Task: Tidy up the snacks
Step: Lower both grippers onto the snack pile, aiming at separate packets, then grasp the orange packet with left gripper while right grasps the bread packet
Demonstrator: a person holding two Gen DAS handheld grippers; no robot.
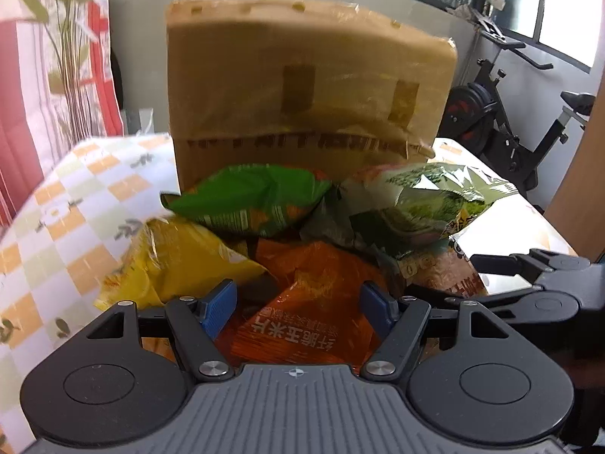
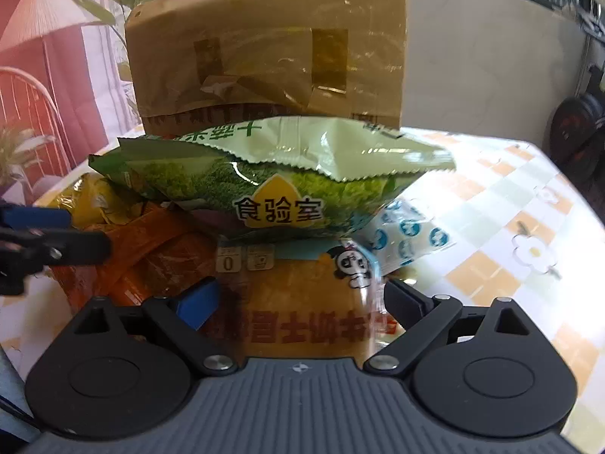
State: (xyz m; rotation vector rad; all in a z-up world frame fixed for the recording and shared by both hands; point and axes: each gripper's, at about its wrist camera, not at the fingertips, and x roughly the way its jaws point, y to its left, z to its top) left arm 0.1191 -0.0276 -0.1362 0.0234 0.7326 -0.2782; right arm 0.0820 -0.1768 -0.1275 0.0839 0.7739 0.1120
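Observation:
A pile of snack bags lies in front of a taped cardboard box (image 1: 310, 87). My left gripper (image 1: 298, 308) is open, its blue pads on either side of an orange corn-chip bag (image 1: 302, 302). A yellow bag (image 1: 170, 265), a green bag (image 1: 257, 200) and a pale green vegetable bag (image 1: 427, 204) lie around it. My right gripper (image 2: 300, 304) is open around a clear yellow-brown snack pack (image 2: 298, 302) with red lettering. The pale green bag (image 2: 272, 185) rests on top of that pack, just ahead. The box (image 2: 272, 49) stands behind.
The table has a checked orange and white cloth (image 2: 510, 234). A blue and white packet (image 2: 408, 238) lies right of the pile. The right gripper shows at the right edge of the left wrist view (image 1: 537, 276). An exercise bike (image 1: 510, 113) stands beyond the table.

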